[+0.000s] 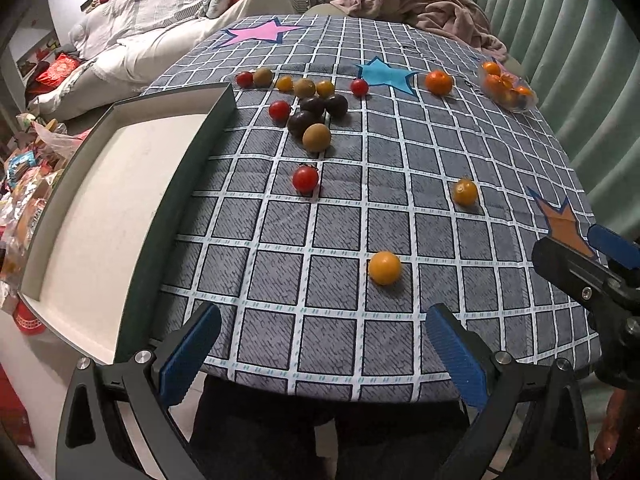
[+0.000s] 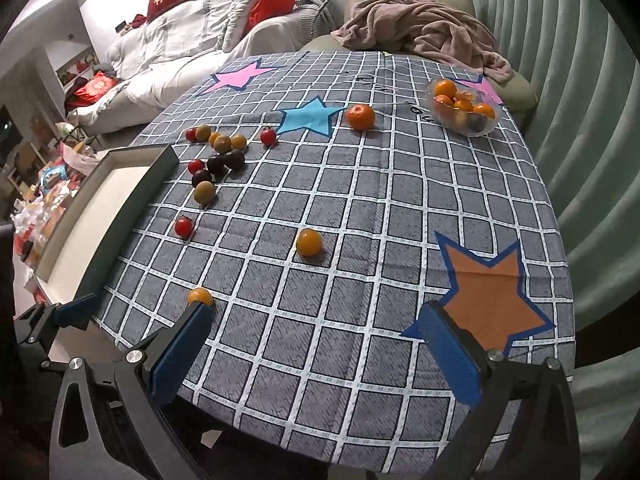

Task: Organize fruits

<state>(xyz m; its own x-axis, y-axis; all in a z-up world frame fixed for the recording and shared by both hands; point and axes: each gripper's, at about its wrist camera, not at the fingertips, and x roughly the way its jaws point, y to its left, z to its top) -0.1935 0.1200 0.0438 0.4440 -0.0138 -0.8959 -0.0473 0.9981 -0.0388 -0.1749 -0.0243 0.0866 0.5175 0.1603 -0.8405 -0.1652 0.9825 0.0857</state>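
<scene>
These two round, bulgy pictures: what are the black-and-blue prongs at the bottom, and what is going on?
Each picture comes from a fisheye camera on a hand-held gripper, looking along its two blue-padded fingers. One shows the left gripper, the other the right gripper. Both are open and hold nothing. They hover over a table with a checked cloth. On it lie small scattered fruits, such as a red tomato, plus a mandarin, a clear bowl of fruit and an empty tray.

Matt woven tablecloth (image 2: 360, 208), glossy smooth tomatoes (image 1: 305, 179), clear plastic bowl (image 2: 464, 114), ribbed blue gripper pads (image 1: 188, 354)
</scene>
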